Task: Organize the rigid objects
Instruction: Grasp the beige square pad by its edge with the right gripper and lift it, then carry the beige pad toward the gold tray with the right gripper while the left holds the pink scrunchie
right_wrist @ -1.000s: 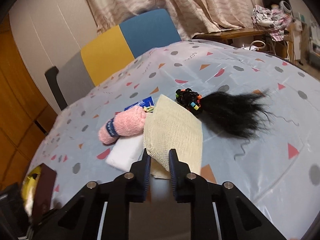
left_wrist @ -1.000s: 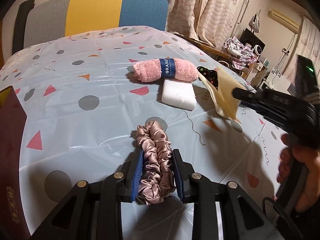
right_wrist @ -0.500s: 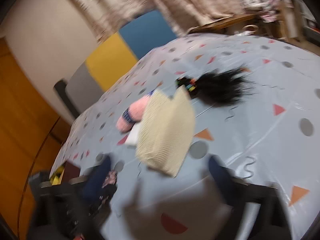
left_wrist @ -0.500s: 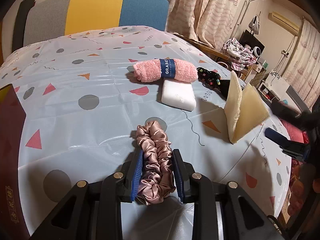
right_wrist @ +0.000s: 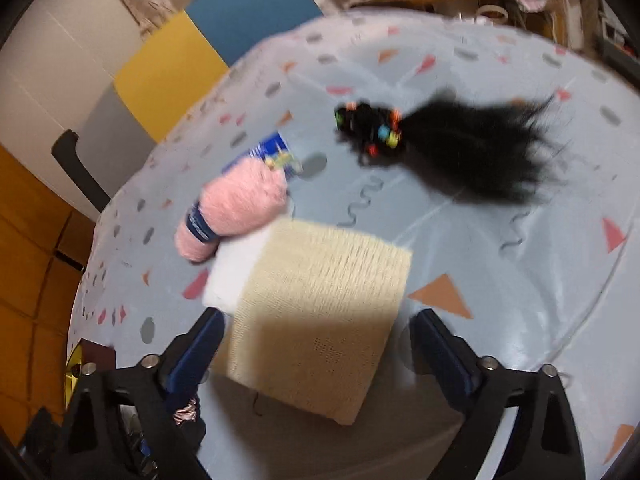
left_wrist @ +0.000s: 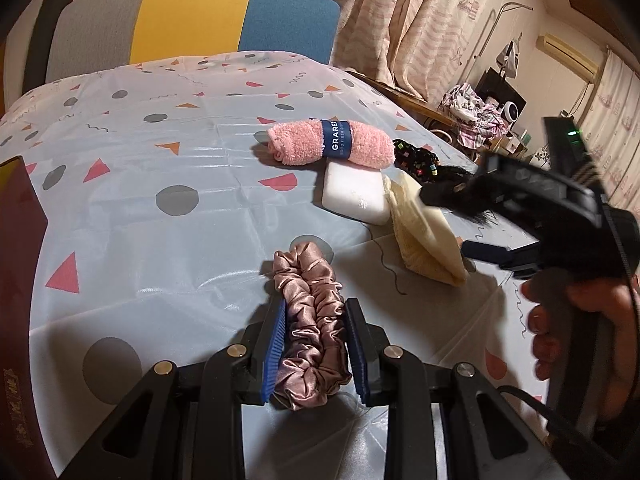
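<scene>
Glossy patterned tablecloth (left_wrist: 168,240) (curtains (left_wrist: 400,20) behind)

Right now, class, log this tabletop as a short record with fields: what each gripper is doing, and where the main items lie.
left gripper: shut on the satin scrunchie
right gripper: open, straddling the cream cloth
cream cloth: lying on the tablecloth, one edge over the white block
pink towel roll: beside the white block, blue band around it
black hairpiece: apart from the cloth, coloured beads at one end
</scene>
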`<state>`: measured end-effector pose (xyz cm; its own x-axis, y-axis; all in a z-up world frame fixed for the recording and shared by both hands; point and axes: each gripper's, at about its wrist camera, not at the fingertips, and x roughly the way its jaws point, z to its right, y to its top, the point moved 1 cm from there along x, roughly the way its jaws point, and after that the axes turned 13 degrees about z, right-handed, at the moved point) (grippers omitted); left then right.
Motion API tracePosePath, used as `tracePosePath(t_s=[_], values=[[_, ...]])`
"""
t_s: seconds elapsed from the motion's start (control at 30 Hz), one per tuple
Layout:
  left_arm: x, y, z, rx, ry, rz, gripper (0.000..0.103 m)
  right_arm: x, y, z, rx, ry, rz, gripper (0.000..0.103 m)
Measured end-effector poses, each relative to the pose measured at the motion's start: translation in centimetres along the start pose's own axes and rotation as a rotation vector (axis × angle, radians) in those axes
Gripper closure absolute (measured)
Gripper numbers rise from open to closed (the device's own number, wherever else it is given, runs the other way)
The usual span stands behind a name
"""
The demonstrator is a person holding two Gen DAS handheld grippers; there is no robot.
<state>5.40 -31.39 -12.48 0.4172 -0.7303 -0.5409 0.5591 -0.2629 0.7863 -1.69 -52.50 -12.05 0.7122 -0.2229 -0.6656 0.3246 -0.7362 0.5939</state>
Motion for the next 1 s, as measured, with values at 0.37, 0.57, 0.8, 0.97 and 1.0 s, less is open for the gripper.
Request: tracePosePath(t_s=[0.37,0.57,0.8,0.97,1.0], values=[[0.1,-0.1,-0.3,-0.017,-0.015,0.003,0.075,-0.4,-1.8,-1.1,-0.278,-0.089,0.091,0.067],[0.1,-0.1,-0.2,-0.014,-0.011,0.001,0.075,-2.1,-1.9,0.9,-0.164,0.005,0.089,0.092],[-0.4,-0.1,0.0,-0.012,-0.005,-0.009,0.075,-5.7,-2.8,0.6,-0.115,0.102,0.132,0.093],[-0.6,-0.3,0.1,-0.011,-0.005,-0.010,0.075,-5.4,-3.2,0.8,-0.089,0.077,0.078,0.077],[-0.6,-0.3,0.1,-0.010,-0.005,-0.009,0.075,-5.2,-3.2,0.7,-0.082,0.069,0.065,0.065]])
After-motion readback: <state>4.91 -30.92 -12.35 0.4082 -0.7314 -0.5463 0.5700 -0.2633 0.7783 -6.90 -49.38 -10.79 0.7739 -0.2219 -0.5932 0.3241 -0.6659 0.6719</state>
